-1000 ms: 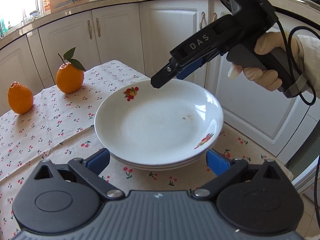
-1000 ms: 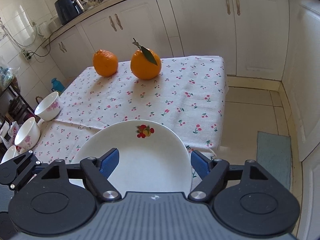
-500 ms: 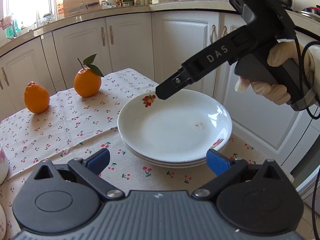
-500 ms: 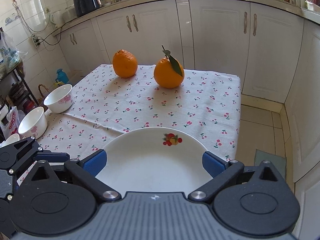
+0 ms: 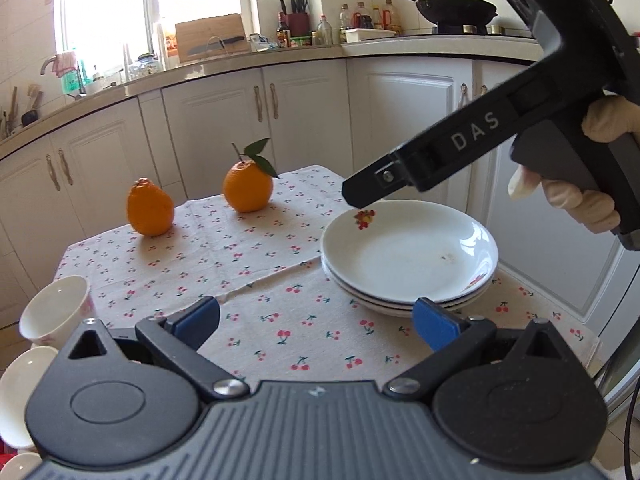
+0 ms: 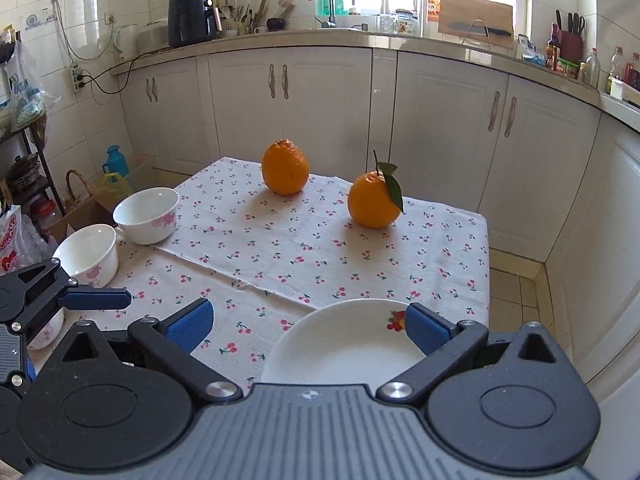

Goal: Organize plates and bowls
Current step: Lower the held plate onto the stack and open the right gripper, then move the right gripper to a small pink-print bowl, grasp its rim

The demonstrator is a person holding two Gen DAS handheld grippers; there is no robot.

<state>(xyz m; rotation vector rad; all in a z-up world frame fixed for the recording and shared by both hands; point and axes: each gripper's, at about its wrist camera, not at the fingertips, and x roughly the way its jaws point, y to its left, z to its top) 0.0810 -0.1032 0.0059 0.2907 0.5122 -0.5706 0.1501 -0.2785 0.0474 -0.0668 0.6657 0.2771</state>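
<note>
A stack of white plates (image 5: 408,256) with a fruit print sits on the cherry-print tablecloth (image 5: 260,268) at the table's right end. My left gripper (image 5: 316,320) is open and empty, low over the cloth, short of the stack. My right gripper (image 5: 360,194), held by a gloved hand (image 5: 580,200), hovers above the stack's far rim. In the right wrist view the right gripper (image 6: 310,322) stands wide open above the top plate (image 6: 344,348), its pads clear of it. White bowls with pink flowers (image 6: 146,214) (image 6: 90,254) stand at the table's left edge.
Two oranges (image 6: 285,172) (image 6: 374,200) sit at the far side of the table. Another bowl (image 6: 46,328) lies partly hidden under the left gripper's fingers (image 6: 96,298). White cabinets surround the table; tiled floor drops off on the right.
Both grippers have pulled back and risen from the plate stack. The right jaws have widened from around the top plate, which stays on the stack. The bowls have come into view.
</note>
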